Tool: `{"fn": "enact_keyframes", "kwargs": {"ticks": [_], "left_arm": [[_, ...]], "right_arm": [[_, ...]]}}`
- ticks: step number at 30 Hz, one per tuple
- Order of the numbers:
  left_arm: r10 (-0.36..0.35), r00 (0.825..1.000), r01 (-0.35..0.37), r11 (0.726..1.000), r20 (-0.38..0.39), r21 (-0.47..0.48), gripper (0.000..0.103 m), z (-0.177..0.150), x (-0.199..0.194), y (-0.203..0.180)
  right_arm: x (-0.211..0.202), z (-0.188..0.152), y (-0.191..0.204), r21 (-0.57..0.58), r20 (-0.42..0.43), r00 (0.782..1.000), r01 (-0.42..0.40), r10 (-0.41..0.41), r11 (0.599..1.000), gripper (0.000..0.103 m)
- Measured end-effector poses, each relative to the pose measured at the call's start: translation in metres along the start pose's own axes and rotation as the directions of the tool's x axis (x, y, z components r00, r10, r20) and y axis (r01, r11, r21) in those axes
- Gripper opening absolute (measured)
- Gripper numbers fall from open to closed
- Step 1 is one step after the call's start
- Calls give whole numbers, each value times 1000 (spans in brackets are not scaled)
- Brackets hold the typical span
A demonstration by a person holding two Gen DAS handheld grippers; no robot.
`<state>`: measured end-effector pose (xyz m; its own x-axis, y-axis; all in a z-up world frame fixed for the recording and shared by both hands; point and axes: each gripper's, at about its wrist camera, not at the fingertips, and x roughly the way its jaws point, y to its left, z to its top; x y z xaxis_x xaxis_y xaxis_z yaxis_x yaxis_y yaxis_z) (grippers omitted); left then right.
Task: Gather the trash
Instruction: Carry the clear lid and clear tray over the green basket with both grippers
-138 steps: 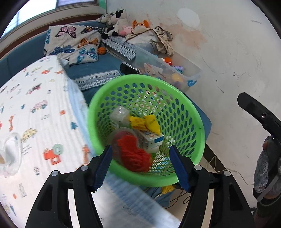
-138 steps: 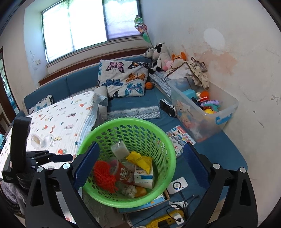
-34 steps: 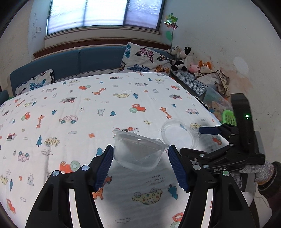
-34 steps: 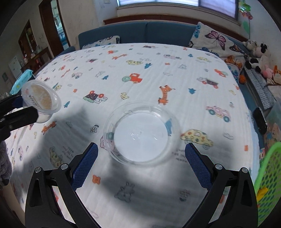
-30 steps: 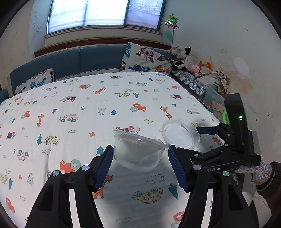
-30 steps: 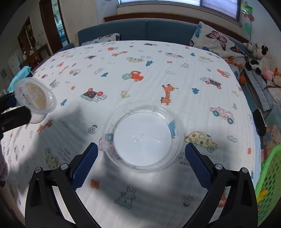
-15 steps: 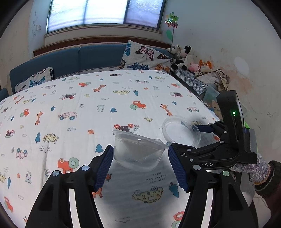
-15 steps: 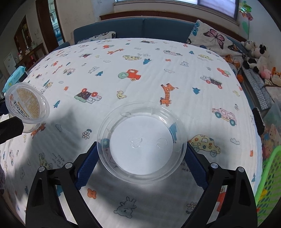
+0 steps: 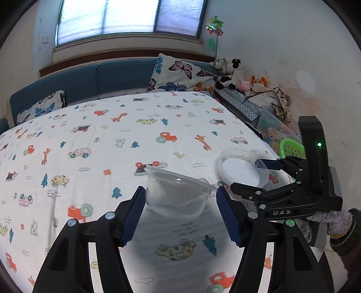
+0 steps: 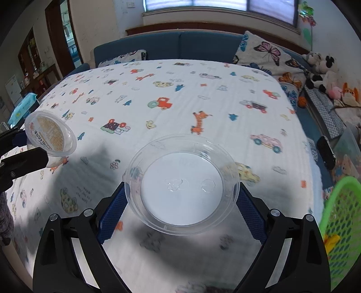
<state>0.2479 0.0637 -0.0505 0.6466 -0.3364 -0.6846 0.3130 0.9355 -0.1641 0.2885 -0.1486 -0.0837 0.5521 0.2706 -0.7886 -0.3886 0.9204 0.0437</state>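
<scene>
In the left wrist view, the left gripper is unchanged from a second ago: its blue pads are clamped on the tilted clear bowl, which hangs above the cloth on the side away from the green basket. The change is on the basket side. The right gripper, held in a gloved hand, has narrowed its jaws around the round clear lid, which a second ago lay flat with the pads standing clear of it. The lid sits between the bowl and the basket.

In the right wrist view, both pads meet the lid's rim. The lid looks raised, with a blurred shadow on the cloth beneath it. Both pieces of trash now look secured, so the step ahead is probably carrying them to the basket, which shows as a green edge at the far right. The bowl shows at the opposite edge, its labelled base towards the camera.

The surface is a white tablecloth printed with cars and animals, bare apart from these two items. Beyond the basket are a clear toy box and plush toys. A blue sofa with a butterfly cushion runs under the window.
</scene>
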Motion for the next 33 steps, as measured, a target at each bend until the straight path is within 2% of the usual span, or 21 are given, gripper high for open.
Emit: {"fn": "enact_keyframes", "kwargs": {"ticks": [9, 20, 33], "left_arm": [[-27, 1000, 27, 999, 3, 39, 62, 2, -1, -33], [-87, 996, 86, 991, 6, 102, 62, 8, 1, -90], [-162, 987, 161, 972, -8, 168, 62, 19, 15, -156]], "right_arm": [[-41, -25, -32, 55, 34, 999, 36, -37, 998, 92], [-95, -63, -85, 152, 65, 992, 101, -112, 983, 92], [-145, -104, -170, 280, 54, 963, 240, -265, 930, 92]]}}
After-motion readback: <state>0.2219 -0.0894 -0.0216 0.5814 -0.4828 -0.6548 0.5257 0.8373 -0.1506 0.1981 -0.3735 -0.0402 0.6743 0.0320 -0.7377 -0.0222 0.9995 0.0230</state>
